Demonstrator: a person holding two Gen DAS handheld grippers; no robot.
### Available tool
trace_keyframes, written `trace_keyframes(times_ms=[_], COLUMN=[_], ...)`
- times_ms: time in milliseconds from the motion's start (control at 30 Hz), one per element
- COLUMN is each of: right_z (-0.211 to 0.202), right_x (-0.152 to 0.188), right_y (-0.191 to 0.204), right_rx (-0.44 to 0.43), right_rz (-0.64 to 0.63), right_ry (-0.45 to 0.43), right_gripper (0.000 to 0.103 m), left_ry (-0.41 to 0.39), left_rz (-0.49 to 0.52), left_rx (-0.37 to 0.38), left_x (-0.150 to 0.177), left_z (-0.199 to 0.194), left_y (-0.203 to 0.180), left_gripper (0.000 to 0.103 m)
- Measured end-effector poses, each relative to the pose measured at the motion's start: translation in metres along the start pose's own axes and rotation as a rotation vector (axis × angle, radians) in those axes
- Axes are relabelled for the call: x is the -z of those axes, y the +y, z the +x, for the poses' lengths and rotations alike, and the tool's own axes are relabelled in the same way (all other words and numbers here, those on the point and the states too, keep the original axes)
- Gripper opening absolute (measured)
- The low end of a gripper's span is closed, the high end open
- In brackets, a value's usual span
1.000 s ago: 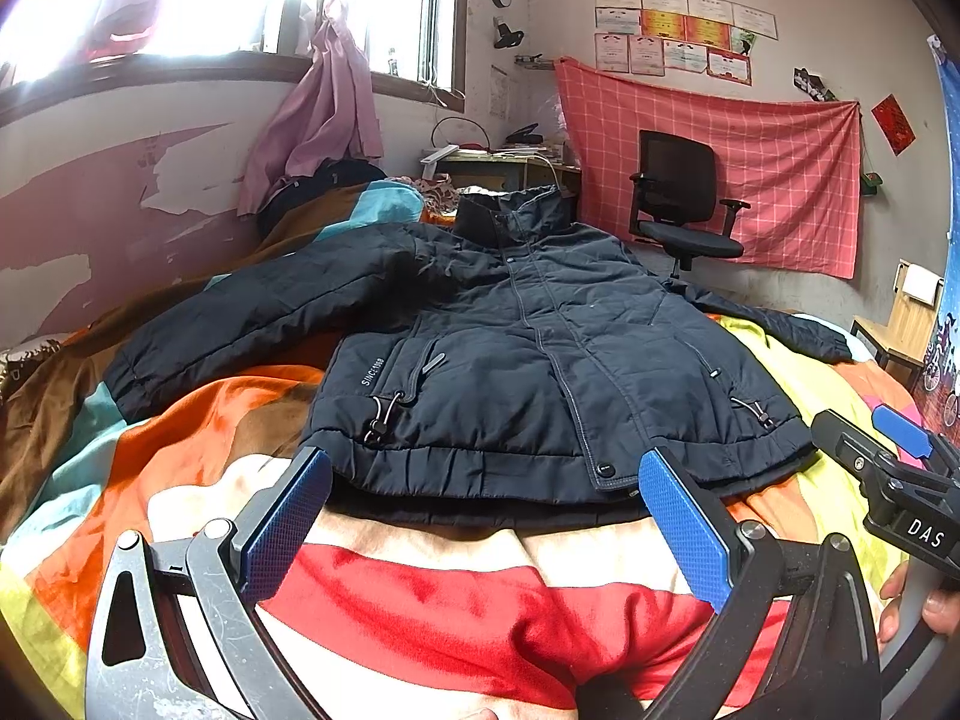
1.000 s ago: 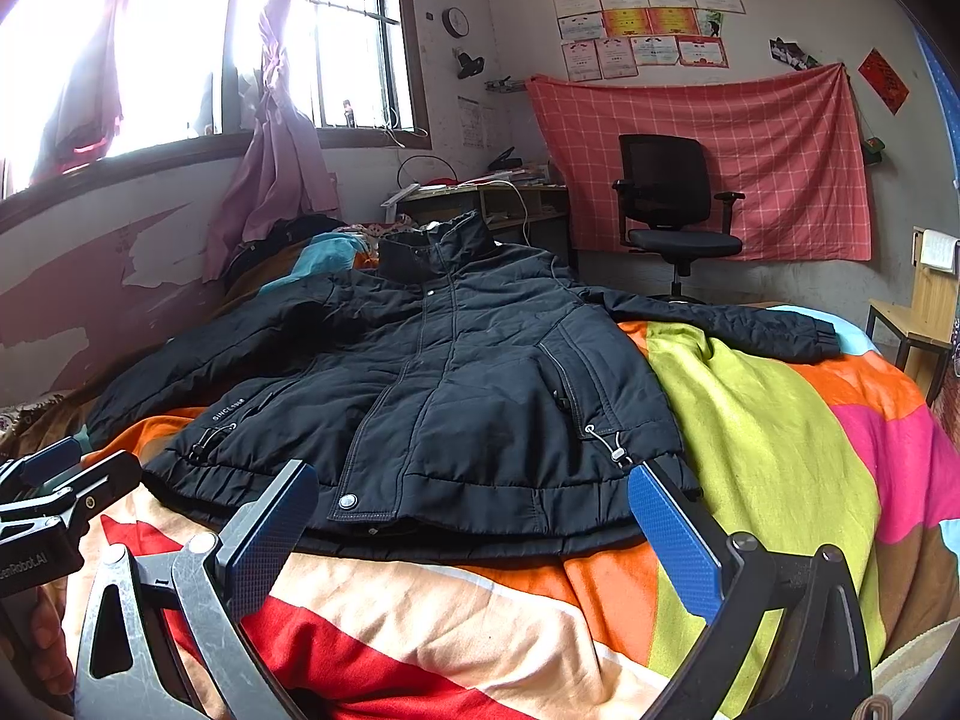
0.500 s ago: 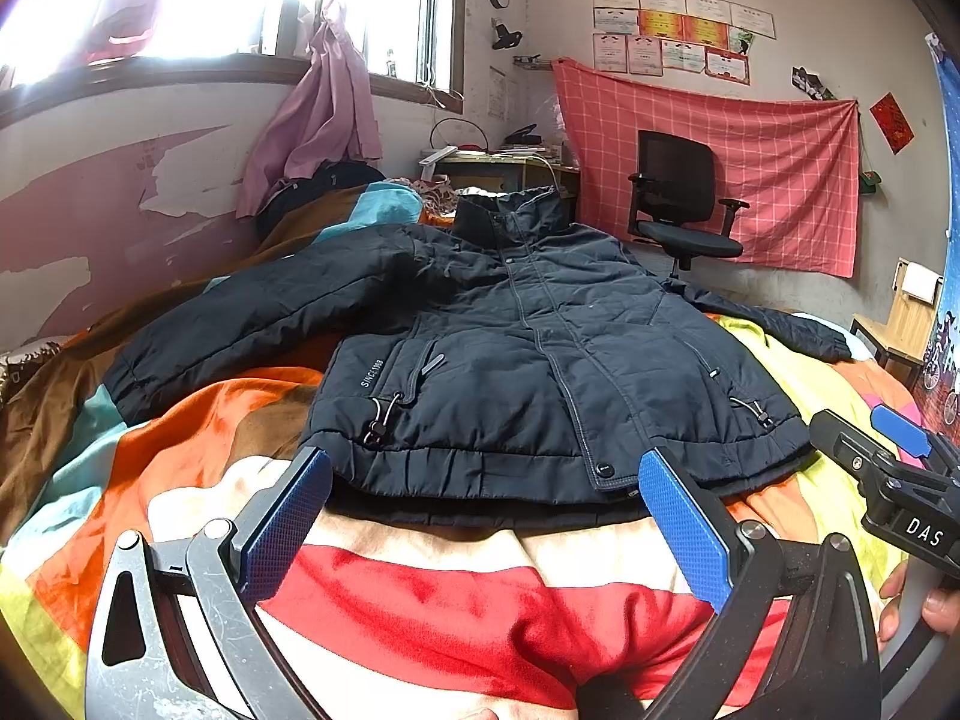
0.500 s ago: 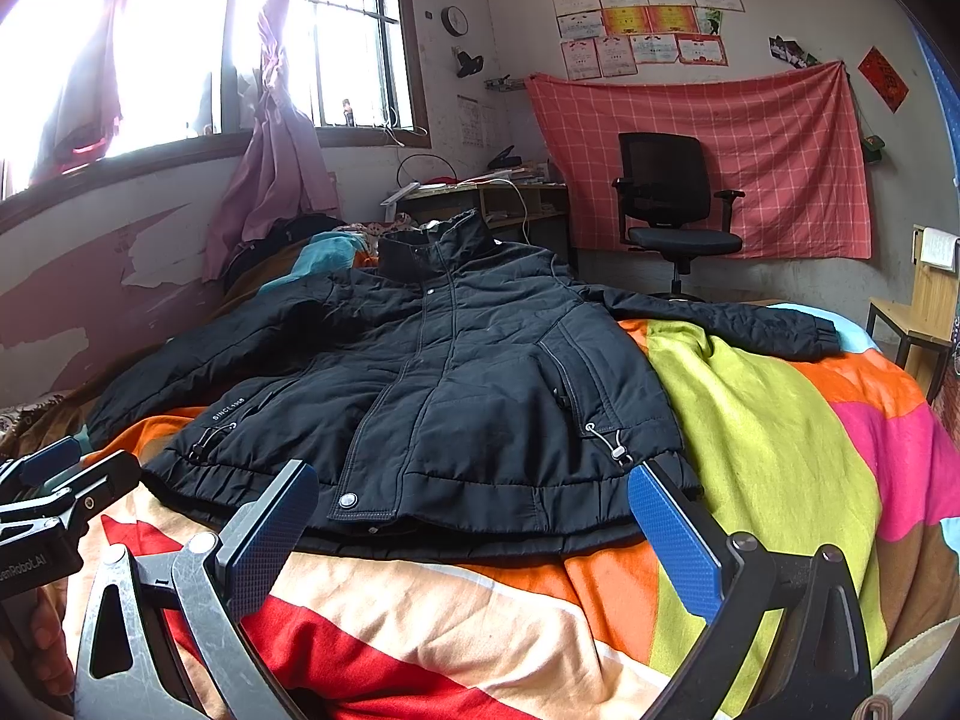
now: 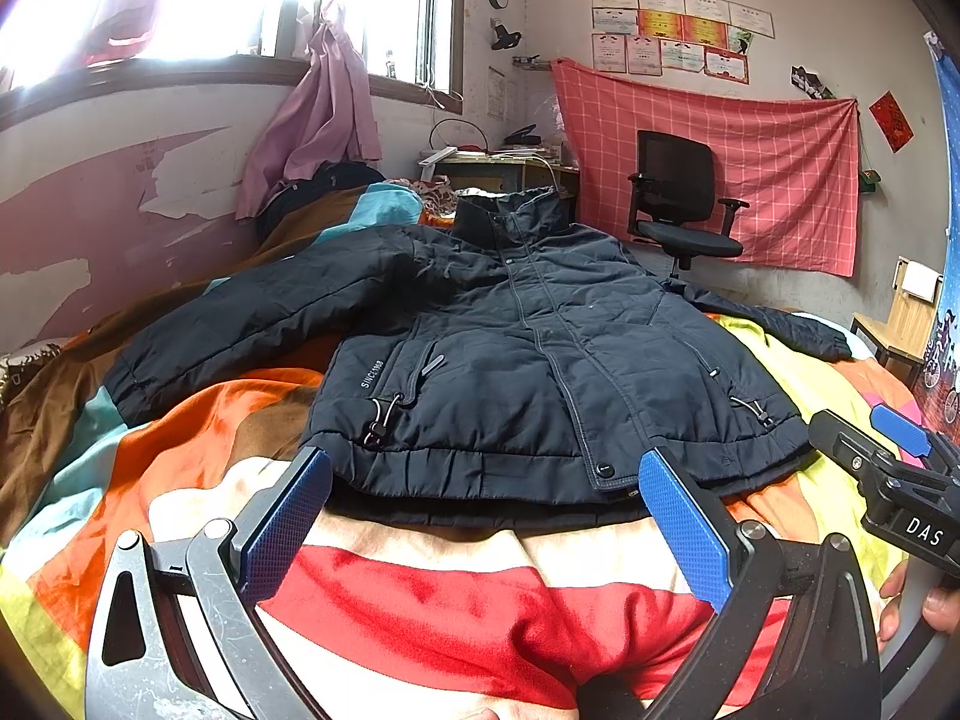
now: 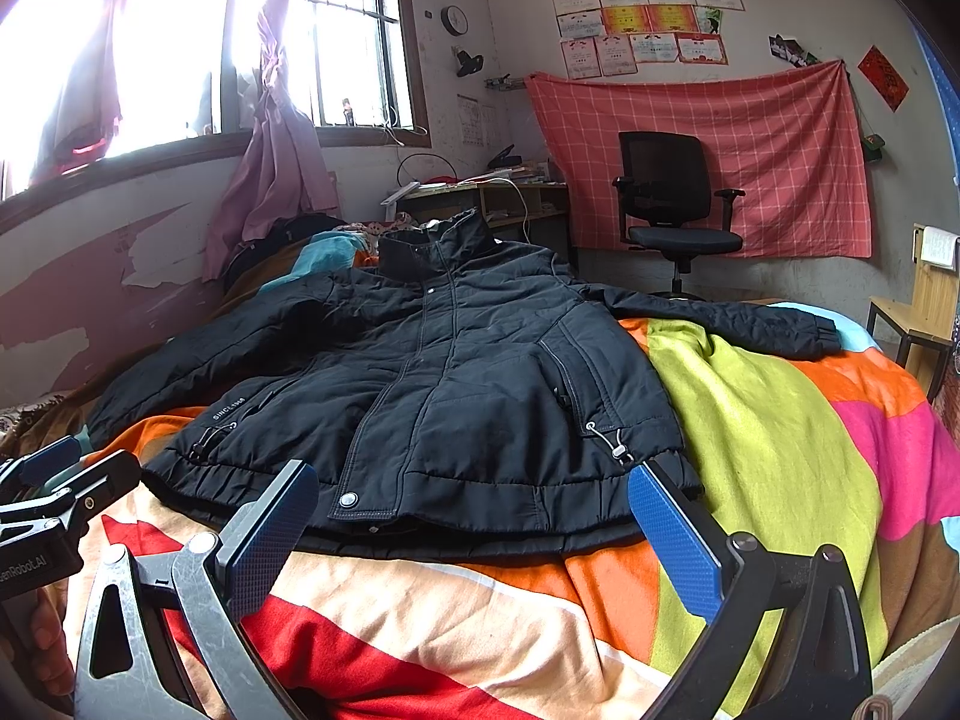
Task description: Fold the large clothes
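Note:
A dark navy padded jacket (image 5: 528,360) (image 6: 456,384) lies flat and zipped on a bed, front up, collar far, hem towards me, both sleeves spread out sideways. My left gripper (image 5: 486,516) hovers open just short of the hem, its blue pads wide apart over the striped blanket. My right gripper (image 6: 474,525) is also open, close to the hem's middle and right part, holding nothing. In the left wrist view the right gripper's body (image 5: 882,474) shows at the right edge, held by a hand.
The bed is covered by a multicoloured striped blanket (image 5: 480,594) (image 6: 768,456). A peeling wall and window run along the left. A black office chair (image 6: 672,204), a cluttered desk (image 6: 492,195) and a wooden stool (image 6: 918,312) stand beyond the bed.

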State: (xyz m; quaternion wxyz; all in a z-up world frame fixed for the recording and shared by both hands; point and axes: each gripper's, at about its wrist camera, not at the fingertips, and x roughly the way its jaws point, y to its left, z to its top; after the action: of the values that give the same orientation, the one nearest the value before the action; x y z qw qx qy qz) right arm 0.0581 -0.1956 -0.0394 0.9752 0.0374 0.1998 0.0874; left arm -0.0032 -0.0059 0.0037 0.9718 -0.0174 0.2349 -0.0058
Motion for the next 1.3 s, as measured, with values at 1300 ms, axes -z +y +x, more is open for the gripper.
trace_keyframes(times_ms=[1300], right_z=[0.09], right_x=[-0.076], right_y=[-0.093], right_rx=[0.182], right_rz=[-0.178], right_ry=[0.199], right_gripper=[0.103], left_ry=[0.511], left_rz=[0.118], left_rx=[-0.002], left_x=[-0.11], left_z=[0.132], left_y=[-0.019], left_gripper=[0.1])
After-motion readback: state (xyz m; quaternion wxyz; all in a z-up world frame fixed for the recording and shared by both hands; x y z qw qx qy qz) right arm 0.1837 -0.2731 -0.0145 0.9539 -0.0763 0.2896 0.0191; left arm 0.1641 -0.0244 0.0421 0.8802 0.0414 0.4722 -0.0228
